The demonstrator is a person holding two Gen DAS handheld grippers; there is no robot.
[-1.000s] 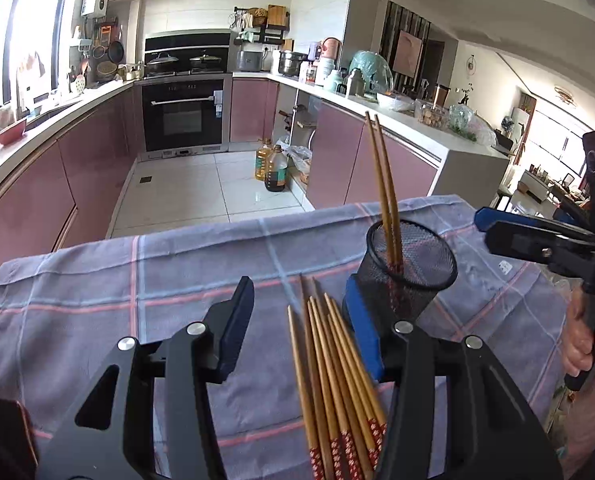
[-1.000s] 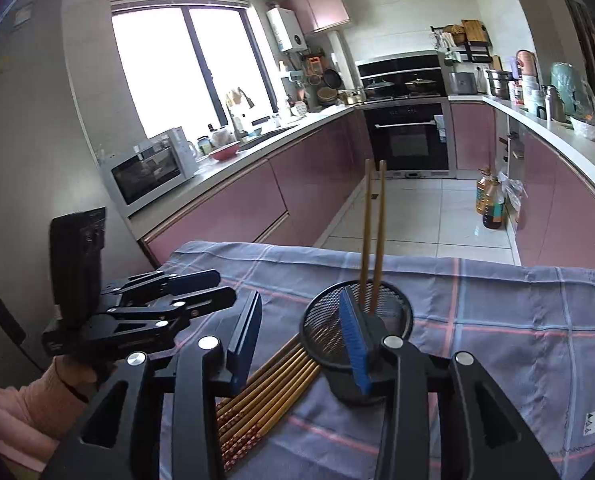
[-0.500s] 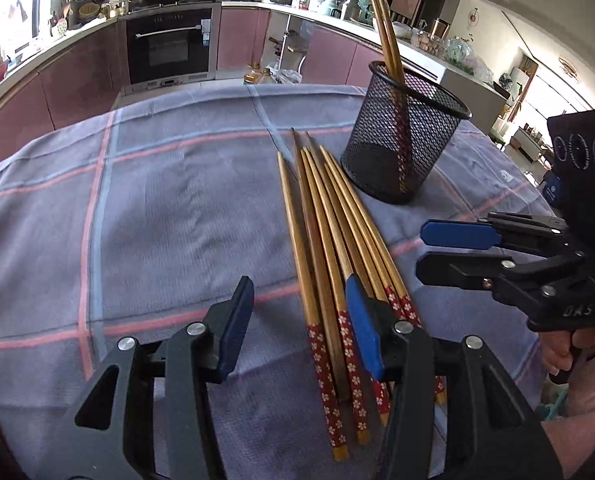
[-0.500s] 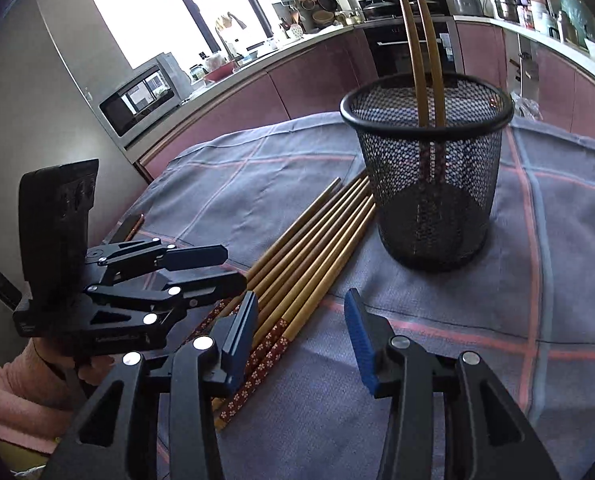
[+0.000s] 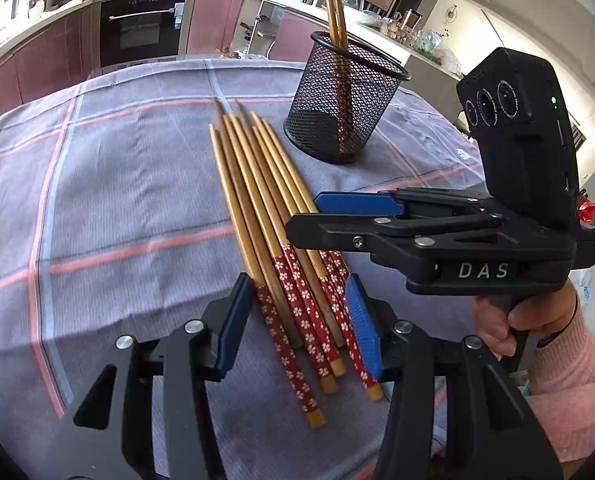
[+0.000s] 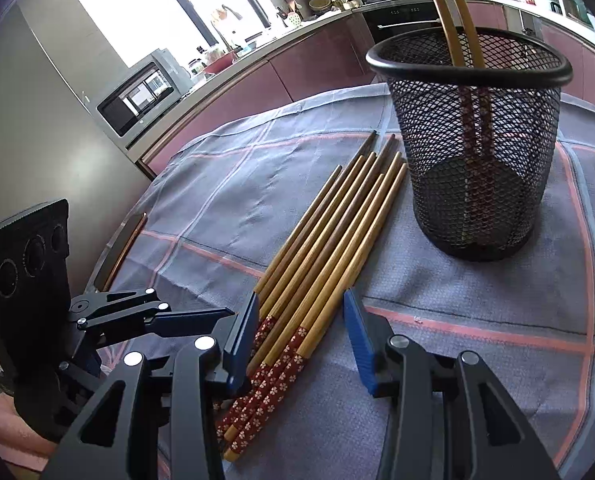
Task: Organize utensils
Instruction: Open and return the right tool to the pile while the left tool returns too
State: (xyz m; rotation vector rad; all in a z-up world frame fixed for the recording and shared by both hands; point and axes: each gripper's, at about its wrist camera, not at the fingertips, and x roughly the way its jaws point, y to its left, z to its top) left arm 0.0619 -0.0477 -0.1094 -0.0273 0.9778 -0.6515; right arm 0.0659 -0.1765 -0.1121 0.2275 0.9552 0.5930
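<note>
Both grippers hover open: left gripper (image 5: 297,320) straddles the red patterned ends of the loose chopsticks (image 5: 265,208) lying on the checked cloth (image 5: 117,200); right gripper (image 6: 301,336) beside them, near a mesh cup (image 6: 473,152) holding two chopsticks.

Two wrist views, close over the table
Both face down along their fingers; both share the chopsticks (image 5: 273,216) (image 6: 329,248) and holder (image 5: 343,96) (image 6: 477,152).

Our left gripper (image 5: 297,332) is black plastic with blue ribbed pads and silver screw heads. At the frame's right, our right gripper (image 5: 305,216) carries white "DAS" lettering and a three-lens camera block with a green light. Our sleeve (image 5: 573,380) is pink knit.
</note>
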